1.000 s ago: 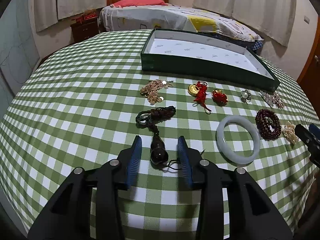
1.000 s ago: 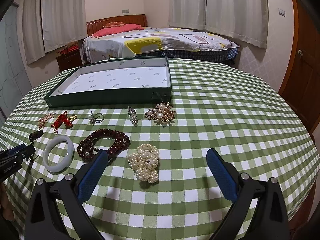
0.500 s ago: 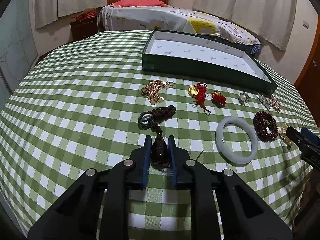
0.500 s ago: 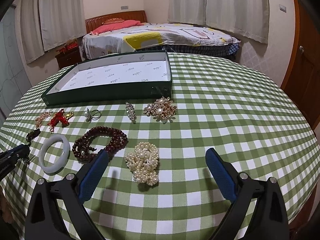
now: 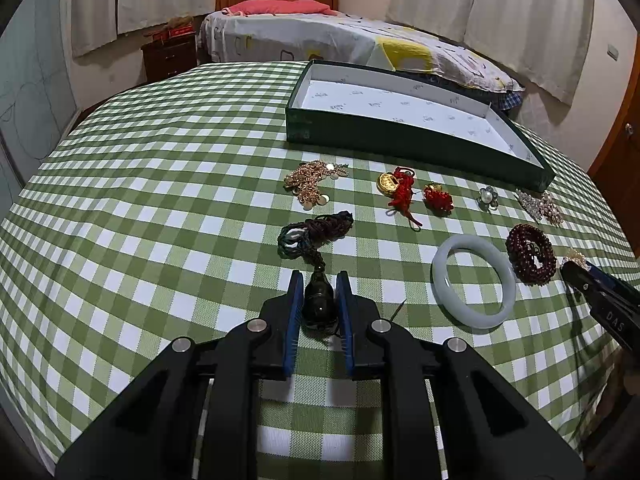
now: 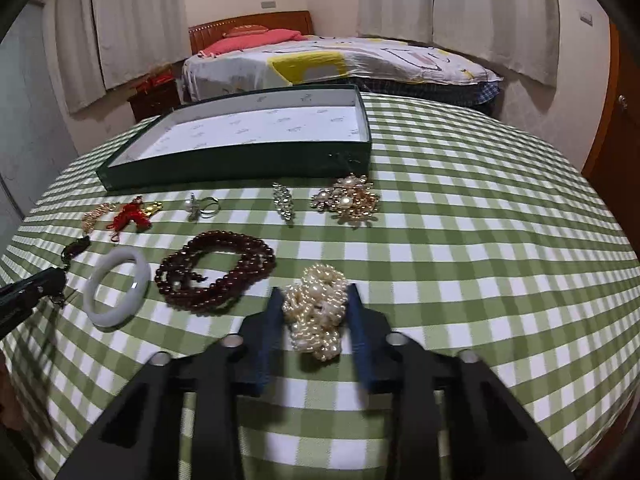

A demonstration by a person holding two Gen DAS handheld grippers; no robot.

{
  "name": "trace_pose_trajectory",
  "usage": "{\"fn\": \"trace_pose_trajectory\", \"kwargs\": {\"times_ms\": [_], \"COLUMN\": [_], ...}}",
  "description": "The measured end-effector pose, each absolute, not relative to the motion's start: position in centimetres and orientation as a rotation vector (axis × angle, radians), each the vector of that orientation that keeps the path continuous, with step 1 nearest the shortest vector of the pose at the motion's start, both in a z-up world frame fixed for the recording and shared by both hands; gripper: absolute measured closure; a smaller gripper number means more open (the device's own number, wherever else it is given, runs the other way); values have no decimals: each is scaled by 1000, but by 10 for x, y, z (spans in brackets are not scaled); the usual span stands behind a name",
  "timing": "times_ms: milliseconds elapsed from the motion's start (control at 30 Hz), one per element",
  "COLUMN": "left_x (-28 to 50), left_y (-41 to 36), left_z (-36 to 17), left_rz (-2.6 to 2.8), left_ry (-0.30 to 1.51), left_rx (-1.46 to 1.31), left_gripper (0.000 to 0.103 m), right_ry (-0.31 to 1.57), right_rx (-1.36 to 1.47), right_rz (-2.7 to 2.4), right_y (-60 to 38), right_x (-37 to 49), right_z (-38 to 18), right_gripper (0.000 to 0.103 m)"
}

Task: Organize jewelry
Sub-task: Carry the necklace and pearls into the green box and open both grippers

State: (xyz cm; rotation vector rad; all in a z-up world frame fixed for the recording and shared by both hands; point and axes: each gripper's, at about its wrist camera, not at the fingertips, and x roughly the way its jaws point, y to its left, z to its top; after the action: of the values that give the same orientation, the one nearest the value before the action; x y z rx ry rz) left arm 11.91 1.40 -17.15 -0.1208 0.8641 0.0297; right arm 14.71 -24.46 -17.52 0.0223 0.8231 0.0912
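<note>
fingers of the left gripper [image 5: 318, 312] pinch the dark pendant [image 5: 318, 300]. right gripper [image 6: 316, 328] straddles the pearl strand [image 6: 316, 312], pads near it, contact unclear. ahead of both, the green tray [image 5: 400, 136] holds nothing; every piece remains on the tablecloth [image 5: 140, 200]. tray lining print is unreadable.

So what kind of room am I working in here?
Most likely a home bedroom. A made bed with a wooden headboard stands behind the table, curtains hang on the far walls, and a small nightstand sits beside the bed.
</note>
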Motion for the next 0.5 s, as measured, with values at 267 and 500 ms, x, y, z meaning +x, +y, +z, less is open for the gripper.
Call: {"fn": "trace_pose_trajectory", "kwargs": {"times_ms": [267, 500], "left_x": [117, 112], "left_y": [17, 16], "left_z": [-168, -156], "left_rz": [38, 35], "left_ry": [852, 817], "left_rx": [-140, -136], "left_gripper": [86, 86], "right_ry": [802, 787], "right_rx": [49, 63], "right_rz": [98, 100], "right_y": [-248, -250], "right_x": [144, 141], "right_z": [-169, -164], "right_gripper": [79, 80]}}
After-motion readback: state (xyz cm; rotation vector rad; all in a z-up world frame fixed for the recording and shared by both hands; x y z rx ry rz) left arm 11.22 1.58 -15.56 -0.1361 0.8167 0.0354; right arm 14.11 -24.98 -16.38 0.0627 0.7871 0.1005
